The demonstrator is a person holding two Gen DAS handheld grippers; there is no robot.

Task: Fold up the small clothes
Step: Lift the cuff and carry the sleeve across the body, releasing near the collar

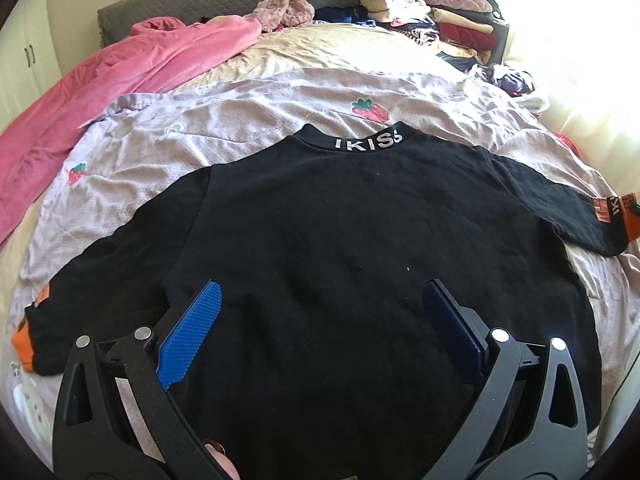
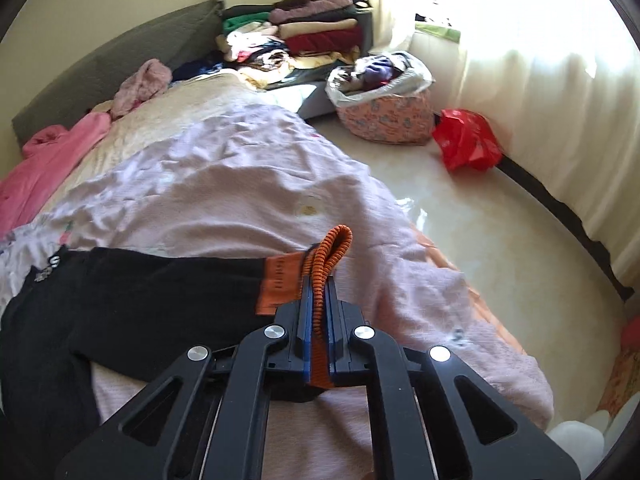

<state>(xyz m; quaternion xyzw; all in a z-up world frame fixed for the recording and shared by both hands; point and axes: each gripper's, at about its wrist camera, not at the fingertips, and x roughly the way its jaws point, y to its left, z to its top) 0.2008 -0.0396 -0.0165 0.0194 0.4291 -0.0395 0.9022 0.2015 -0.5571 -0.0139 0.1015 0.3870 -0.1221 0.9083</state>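
So the left hand-held gripper [image 1: 320,300] was tipped down over the lower back of the black long-sleeved sweatshirt with white collar lettering [image 1: 340,240], its blue-padded fingers [image 1: 192,328] spread wide with nothing pinched between them. A fingertip of the person's hand [image 1: 218,454] peeked out at about 6 o'clock, and the rest of that hand was cut off by the frame edge.

The right hand-held gripper [image 2: 318,292] was angled down too, clamped tight on the ribbed orange cuff [image 2: 330,252] of the sweatshirt's sleeve. The cuff looped up out of the fingers toward 12 o'clock, and the sleeve ran off toward 9 o'clock. No earlier view to compare with, so that's all I could say about the grip.

The sweatshirt lay spread flat, back side up, on the wrinkled lilac bedspread with strawberry prints [image 1: 240,120] covering the bed. Its hem was hidden behind the left gripper's frame, and the other orange cuff [image 1: 22,340] sat at 8 o'clock, partly squashed by the fisheye edge.

Further back: a rumpled pink fleece blanket [image 1: 120,80] at 10 o'clock and a stack of folded clothes [image 1: 440,12] at 1 o'clock. The window side was too blown out to make out.
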